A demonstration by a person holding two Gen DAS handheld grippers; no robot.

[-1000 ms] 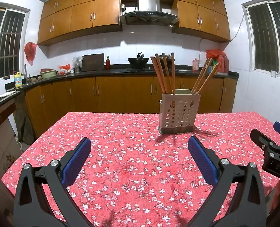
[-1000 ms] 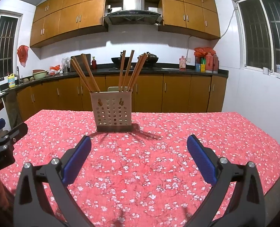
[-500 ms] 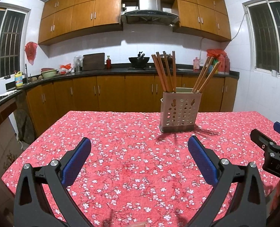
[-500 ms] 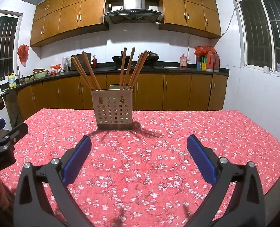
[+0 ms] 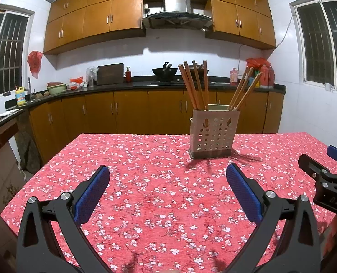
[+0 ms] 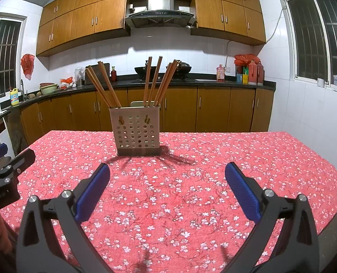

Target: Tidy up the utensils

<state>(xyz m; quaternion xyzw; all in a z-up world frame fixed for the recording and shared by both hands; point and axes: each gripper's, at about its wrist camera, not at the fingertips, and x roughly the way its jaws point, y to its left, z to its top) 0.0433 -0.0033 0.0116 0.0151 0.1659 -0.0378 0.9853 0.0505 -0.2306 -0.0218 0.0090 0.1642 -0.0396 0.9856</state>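
Note:
A beige perforated utensil holder [image 5: 214,134] [image 6: 136,132] stands on the red floral tablecloth [image 5: 159,182] [image 6: 191,182]. Several wooden chopsticks [image 5: 194,84] [image 6: 153,80] stand in it, leaning left and right in two bunches. My left gripper [image 5: 168,179] is open and empty, low over the cloth, short of the holder and to its left. My right gripper [image 6: 167,177] is open and empty, short of the holder and to its right. Each gripper also shows at the edge of the other's view: the right one [image 5: 328,182] and the left one [image 6: 6,170].
Wooden cabinets and a dark counter [image 5: 123,86] run along the far wall with a wok [image 5: 165,71], bottles and bowls. The table's left edge [image 5: 43,166] and right edge [image 6: 323,163] drop off to the floor. White tiled walls with barred windows stand at both sides.
Both grippers have pulled back and tilted up slightly, so the holder sits a little farther and higher in both views. Both stay open and empty.

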